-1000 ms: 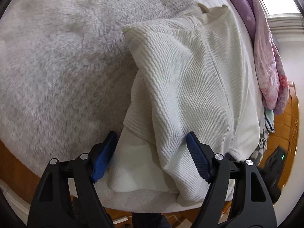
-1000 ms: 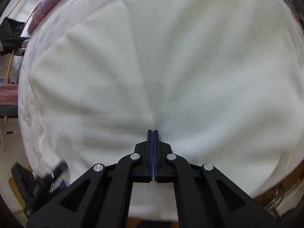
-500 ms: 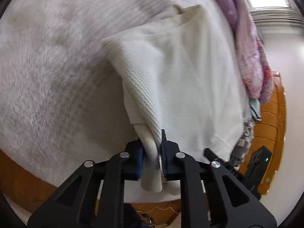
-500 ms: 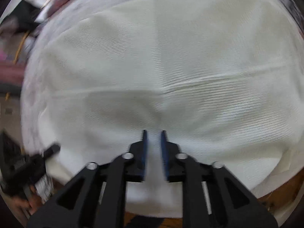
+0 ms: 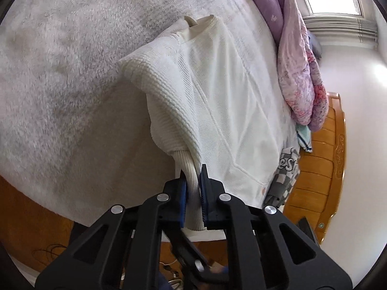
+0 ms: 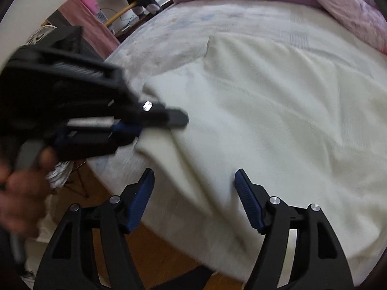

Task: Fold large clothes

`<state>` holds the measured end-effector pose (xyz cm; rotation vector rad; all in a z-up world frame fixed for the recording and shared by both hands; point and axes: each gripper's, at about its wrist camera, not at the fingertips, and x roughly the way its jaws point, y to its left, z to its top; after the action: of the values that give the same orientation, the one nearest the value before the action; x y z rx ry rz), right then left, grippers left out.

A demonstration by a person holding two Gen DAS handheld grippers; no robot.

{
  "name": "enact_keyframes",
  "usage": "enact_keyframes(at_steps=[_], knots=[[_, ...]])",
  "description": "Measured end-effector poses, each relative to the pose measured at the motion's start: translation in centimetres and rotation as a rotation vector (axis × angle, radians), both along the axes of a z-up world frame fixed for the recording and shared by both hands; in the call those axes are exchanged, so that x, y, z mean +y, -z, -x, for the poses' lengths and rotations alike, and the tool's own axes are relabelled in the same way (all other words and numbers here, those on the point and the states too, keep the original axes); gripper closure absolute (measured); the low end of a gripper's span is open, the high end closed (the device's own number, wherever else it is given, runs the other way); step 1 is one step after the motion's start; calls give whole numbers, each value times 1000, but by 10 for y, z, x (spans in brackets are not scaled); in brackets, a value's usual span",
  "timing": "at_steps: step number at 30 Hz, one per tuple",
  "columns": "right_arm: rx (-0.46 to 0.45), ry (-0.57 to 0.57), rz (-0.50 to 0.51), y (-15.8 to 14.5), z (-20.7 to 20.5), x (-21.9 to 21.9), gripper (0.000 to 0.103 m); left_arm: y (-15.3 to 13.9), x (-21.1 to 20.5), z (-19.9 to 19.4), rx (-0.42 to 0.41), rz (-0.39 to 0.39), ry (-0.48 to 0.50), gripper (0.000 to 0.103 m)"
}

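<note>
The blue-padded fingers (image 5: 183, 194) of the left gripper (image 5: 192, 193) are pressed almost together on the ribbed cuff (image 5: 191, 181) of a cream, waffle-knit sweater (image 5: 217, 111), the fabric pinched between the pads. The right gripper (image 6: 193, 193) has its fingers (image 6: 140, 200) spread wide with nothing between them, hovering over the near edge of the same sweater (image 6: 278, 125).

The only legible writing is a partial "es" on a grey-and-white checked cloth (image 5: 283, 178) lying just beside the sweater's hem, against the orange wooden bed frame (image 5: 324, 169).

The sweater lies flat on a pale grey fluffy blanket (image 5: 60, 72), its long axis running away from the left gripper toward the purple floral quilt (image 5: 297, 60) bunched beyond it. One sleeve is folded across the body, its cuff lifted off the blanket in the left gripper's grip. The knit is thick and textured, with a front pocket seam visible. In the right wrist view the left gripper (image 6: 179, 120) appears blurred, at the sweater's left edge.
</note>
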<state>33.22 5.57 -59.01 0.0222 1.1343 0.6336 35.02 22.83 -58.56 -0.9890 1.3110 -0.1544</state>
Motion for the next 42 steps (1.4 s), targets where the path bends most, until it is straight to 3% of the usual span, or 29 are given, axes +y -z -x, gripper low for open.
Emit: enact_keyframes(at_steps=[6, 8, 10, 12, 15, 17, 19, 21, 22, 24, 26, 33, 37, 39, 42], knots=[[-10, 0, -3, 18, -23, 20, 35, -1, -9, -3, -14, -51, 7, 94], [5, 15, -20, 20, -30, 23, 48, -2, -13, -5, -21, -76, 25, 93], [19, 21, 4, 24, -38, 27, 86, -6, -16, -6, -29, -91, 34, 93], [79, 62, -19, 24, -47, 22, 91, -16, -18, -7, -58, -64, 14, 81], [183, 198, -185, 20, -59, -10, 92, -46, -22, -2, -141, -73, 1, 60], [215, 285, -291, 10, -61, -34, 92, -70, -26, 2, -196, -125, -4, 59], [216, 373, -373, -4, -60, -63, 93, -90, -30, 6, -240, -218, -31, 50], [221, 488, -472, -16, -60, -100, 92, -102, -37, 8, -274, -293, -65, 30], [219, 529, -506, -21, -59, -113, 92, -103, -44, 6, -286, -310, -66, 30], [199, 605, -560, -31, -52, -148, 92, -95, -60, -3, -255, -347, -35, 30], [176, 696, -605, -39, -43, -188, 92, -82, -85, -16, -236, -324, 21, 29], [99, 943, -569, -42, -2, -295, 93, -34, -188, -43, -199, -248, 224, 26], [182, 1128, -508, 0, 29, -336, 93, 6, -230, -49, -99, -255, 308, 26], [233, 1165, -467, 23, 35, -346, 93, 19, -240, -46, -83, -256, 358, 26], [340, 1174, -524, 52, 33, -349, 89, 41, -250, -44, -36, -296, 415, 25]])
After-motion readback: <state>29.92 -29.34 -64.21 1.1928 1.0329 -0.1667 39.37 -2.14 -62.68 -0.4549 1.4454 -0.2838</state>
